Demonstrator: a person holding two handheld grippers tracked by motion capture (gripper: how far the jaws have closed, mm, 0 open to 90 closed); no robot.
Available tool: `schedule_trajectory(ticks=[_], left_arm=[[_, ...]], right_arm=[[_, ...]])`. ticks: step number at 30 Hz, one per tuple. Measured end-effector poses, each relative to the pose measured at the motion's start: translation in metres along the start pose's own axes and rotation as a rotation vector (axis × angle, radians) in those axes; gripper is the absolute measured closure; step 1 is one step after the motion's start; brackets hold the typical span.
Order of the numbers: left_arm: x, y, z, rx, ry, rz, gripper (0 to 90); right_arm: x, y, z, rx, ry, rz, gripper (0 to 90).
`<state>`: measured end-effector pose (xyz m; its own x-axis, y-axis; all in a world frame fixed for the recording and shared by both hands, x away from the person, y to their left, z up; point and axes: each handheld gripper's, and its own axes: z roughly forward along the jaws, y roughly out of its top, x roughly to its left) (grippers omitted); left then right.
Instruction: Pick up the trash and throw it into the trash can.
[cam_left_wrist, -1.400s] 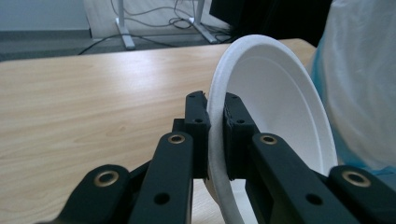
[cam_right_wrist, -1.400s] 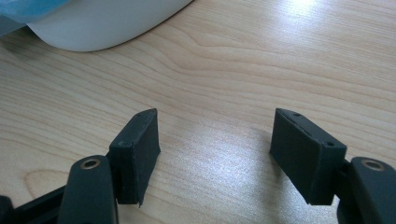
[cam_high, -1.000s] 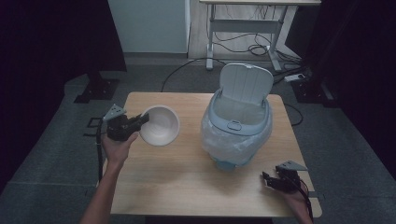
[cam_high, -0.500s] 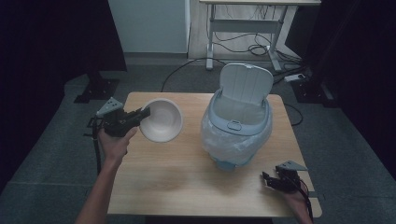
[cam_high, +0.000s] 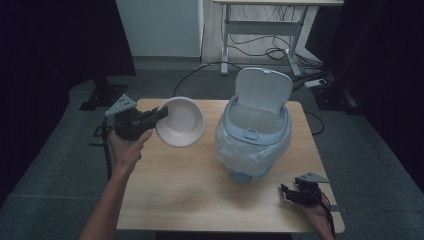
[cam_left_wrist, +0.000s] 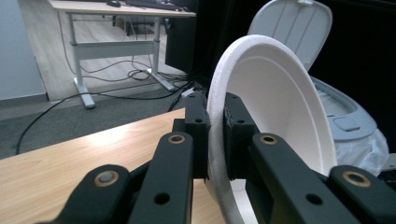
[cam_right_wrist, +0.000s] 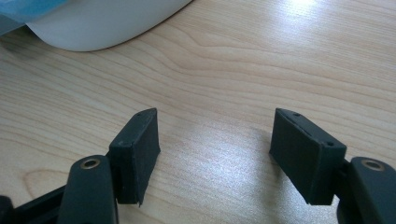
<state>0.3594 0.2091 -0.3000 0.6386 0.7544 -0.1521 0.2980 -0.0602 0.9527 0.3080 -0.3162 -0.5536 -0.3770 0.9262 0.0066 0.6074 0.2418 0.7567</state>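
A white foam bowl (cam_high: 181, 121) hangs tilted on its side above the table's left part, its rim pinched between the jaws of my left gripper (cam_high: 156, 116). In the left gripper view the bowl (cam_left_wrist: 275, 102) stands on edge with my left gripper (cam_left_wrist: 215, 135) shut on its rim. A light blue bin (cam_high: 255, 135) with a clear liner and its lid (cam_high: 264, 89) raised stands at the table's middle right. My right gripper (cam_high: 289, 193) rests near the front right corner, open; in its own view my right gripper (cam_right_wrist: 215, 140) has bare wood between the jaws.
The wooden table (cam_high: 190, 190) has its front edge close to my right hand. In the right gripper view the bin's base (cam_right_wrist: 102, 21) is close ahead. A desk frame (cam_high: 260, 30) and floor cables (cam_high: 250, 50) lie beyond the table.
My left gripper has lifted the bowl higher and tipped it further onto its side. The right gripper has stayed where it was.
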Motion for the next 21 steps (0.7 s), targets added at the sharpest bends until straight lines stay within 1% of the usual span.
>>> schedule_trajectory(ticks=[5,14,19,21], left_arm=[[-0.006,0.007,0.004,-0.006,-0.018,0.007,82.3],[-0.017,0.016,0.009,-0.042,-0.062,-0.001,82.3],[-0.024,0.023,0.015,-0.04,-0.074,0.011,82.3],[-0.026,0.025,0.017,-0.041,-0.083,0.01,82.3]], right_arm=[[0.0,0.0,0.0,0.001,0.001,0.0,32.4],[0.0,0.0,0.0,0.0,0.0,-0.001,32.4],[0.0,0.0,0.0,0.0,0.0,-0.001,32.3],[0.0,0.0,0.0,0.0,0.0,-0.001,32.4]])
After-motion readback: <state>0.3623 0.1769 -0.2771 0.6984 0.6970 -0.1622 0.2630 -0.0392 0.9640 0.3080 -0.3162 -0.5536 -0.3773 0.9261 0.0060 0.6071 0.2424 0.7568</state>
